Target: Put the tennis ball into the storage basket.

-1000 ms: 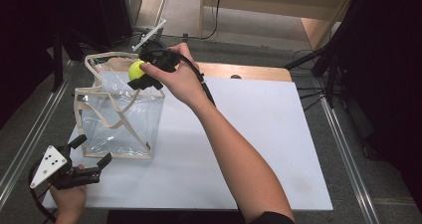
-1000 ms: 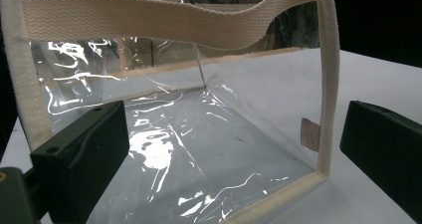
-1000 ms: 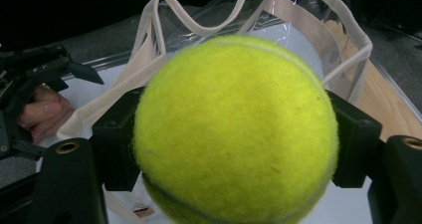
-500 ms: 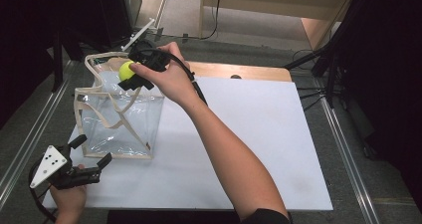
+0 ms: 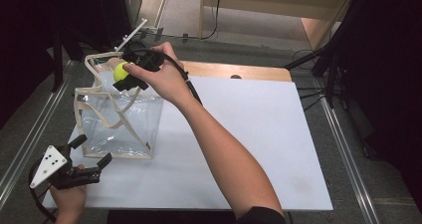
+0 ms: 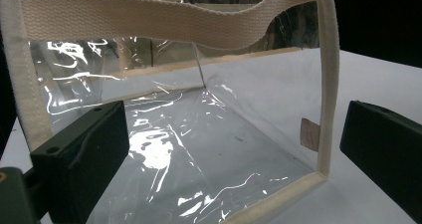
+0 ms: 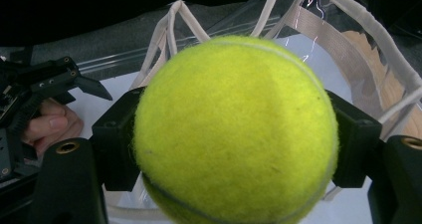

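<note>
Tennis ball (image 5: 120, 71) clamped between the jaws of the right gripper (image 5: 130, 74), held above the open mouth of a clear plastic tote bag (image 5: 117, 119) standing on the white table (image 5: 259, 134). Near the bag's front corner, the left gripper (image 5: 92, 159) rests with jaws spread wide, empty.

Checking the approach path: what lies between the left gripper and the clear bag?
Nothing but bare white board separates the left gripper from the clear bag; high view and left gripper view both show that stretch bare.
</note>
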Motion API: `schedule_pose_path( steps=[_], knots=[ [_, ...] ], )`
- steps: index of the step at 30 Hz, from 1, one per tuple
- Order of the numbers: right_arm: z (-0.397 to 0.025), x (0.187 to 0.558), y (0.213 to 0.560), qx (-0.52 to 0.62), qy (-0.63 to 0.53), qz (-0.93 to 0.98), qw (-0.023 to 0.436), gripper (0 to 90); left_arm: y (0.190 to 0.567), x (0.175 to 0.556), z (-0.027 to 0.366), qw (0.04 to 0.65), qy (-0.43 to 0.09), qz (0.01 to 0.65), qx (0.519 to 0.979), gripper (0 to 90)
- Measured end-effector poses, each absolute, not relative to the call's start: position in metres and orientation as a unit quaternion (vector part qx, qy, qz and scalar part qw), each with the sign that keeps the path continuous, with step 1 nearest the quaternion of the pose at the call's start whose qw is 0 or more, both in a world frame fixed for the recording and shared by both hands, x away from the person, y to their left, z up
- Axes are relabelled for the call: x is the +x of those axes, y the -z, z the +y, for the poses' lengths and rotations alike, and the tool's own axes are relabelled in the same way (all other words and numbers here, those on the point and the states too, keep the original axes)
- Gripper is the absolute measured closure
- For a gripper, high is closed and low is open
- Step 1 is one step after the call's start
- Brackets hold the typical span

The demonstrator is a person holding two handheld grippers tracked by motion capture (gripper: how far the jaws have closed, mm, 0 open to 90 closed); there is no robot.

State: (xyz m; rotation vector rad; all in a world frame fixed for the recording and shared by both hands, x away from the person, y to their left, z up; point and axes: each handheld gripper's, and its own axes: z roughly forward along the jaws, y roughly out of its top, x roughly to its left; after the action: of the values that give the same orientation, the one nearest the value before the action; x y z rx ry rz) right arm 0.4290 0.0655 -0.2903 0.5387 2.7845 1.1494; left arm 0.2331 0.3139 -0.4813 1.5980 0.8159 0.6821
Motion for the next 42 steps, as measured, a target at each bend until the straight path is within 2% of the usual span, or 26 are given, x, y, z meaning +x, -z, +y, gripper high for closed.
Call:
schedule_pose_path(
  steps=[16, 42],
  knots=[
    [0.08, 0.433, 0.302, 0.175, -0.357, 0.917, 0.035, 23.2, 0.481, 0.233, 0.315, 0.575, -0.29, 0.349, 0.681, 0.0],
    [0.077, 0.433, 0.322, 0.155, -0.286, 0.945, 0.037, 22.9, 0.481, 0.234, 0.314, 0.575, -0.29, 0.35, 0.68, 0.0]
  ],
)
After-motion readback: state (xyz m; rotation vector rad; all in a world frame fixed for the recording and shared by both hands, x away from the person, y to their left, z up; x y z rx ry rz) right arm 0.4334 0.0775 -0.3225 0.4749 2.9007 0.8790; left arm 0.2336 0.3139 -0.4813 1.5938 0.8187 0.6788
